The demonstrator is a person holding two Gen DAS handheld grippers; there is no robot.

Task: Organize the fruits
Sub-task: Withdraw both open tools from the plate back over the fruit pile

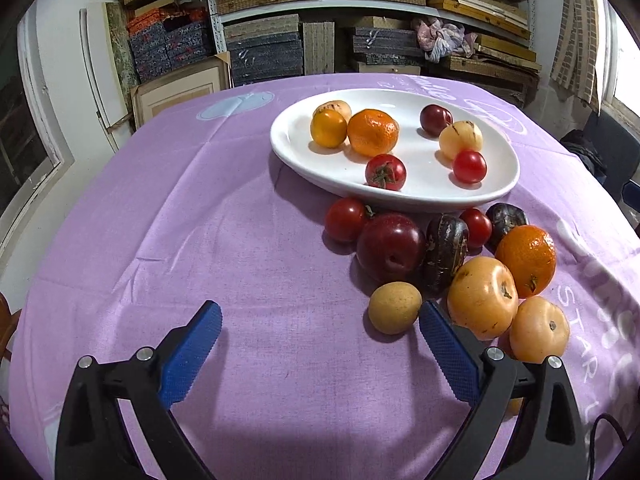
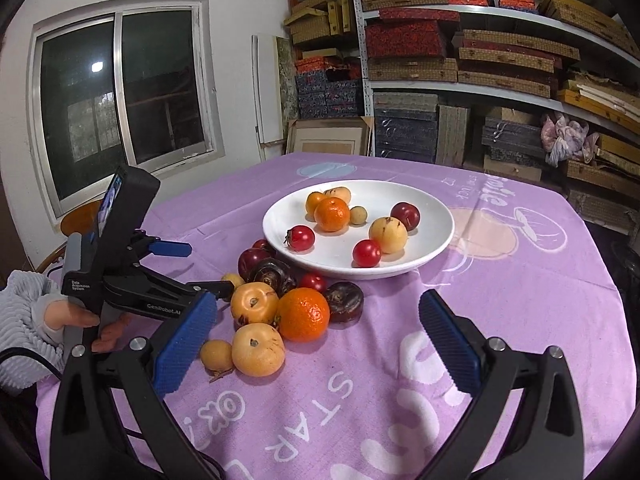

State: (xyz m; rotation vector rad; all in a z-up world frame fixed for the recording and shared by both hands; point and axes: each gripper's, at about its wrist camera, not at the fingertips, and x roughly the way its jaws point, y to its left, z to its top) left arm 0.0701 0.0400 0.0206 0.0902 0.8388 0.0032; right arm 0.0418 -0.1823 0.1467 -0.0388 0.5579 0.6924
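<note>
Couldn't see much of the person, just a hand w/ a fuzzy grey sleeve, cut off at the left edge. Small yellow fruit was mostly hidden behind the left gripper. Another yellowish bit peeked out behind a finger, couldn't tell what. Tablecloth lettering ran off the near edge.

- Bare purple cloth left of the plate gives open passage.
- Heap of loose fruit crowds the plate's near rim, blocking a straight approach.
- Plate's middle lies bare between fruits.
</note>
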